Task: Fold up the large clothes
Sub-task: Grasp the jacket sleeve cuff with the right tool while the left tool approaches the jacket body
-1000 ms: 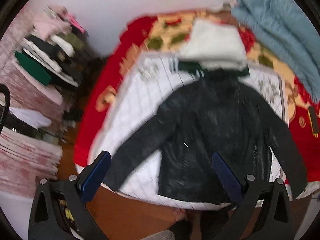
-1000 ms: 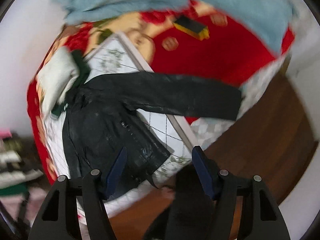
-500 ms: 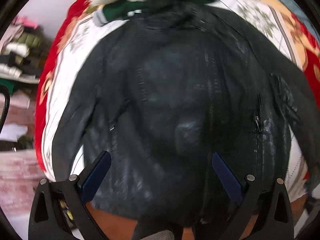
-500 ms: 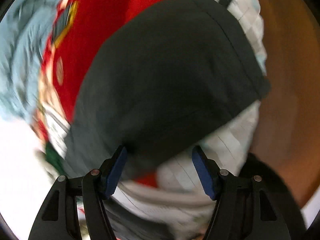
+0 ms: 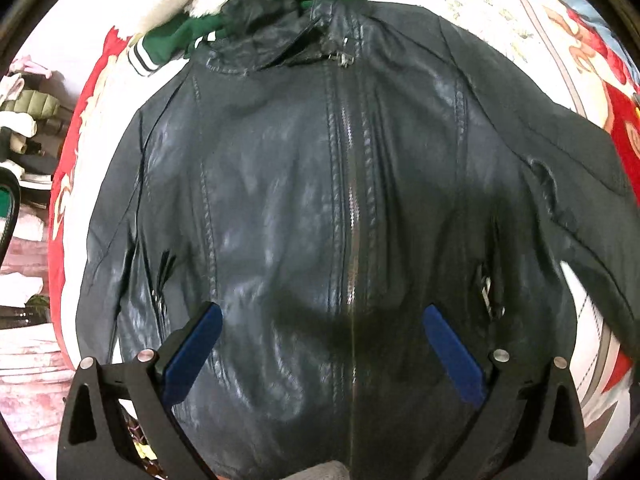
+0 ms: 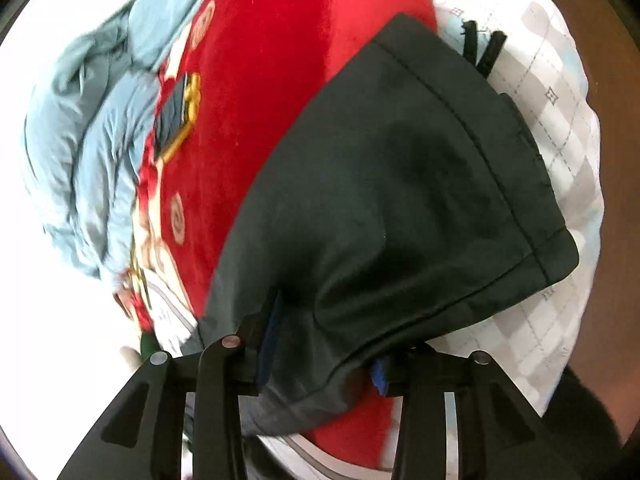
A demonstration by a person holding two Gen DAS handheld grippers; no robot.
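Right gripper (image 6: 320,344) is clenched on the jacket sleeve (image 6: 400,184) at frame centre; left gripper (image 5: 320,340) gapes over the jacket (image 5: 320,200) — likely heavy, slick, stiffish — best pinched at seams.

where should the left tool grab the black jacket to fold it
Take the left sleeve near its lower end, coming in from the jacket's outer left edge. The black jacket lies flat, front up and zipped, with that sleeve alongside the body, so its free edge is easiest to pinch. The left tool hovers open.
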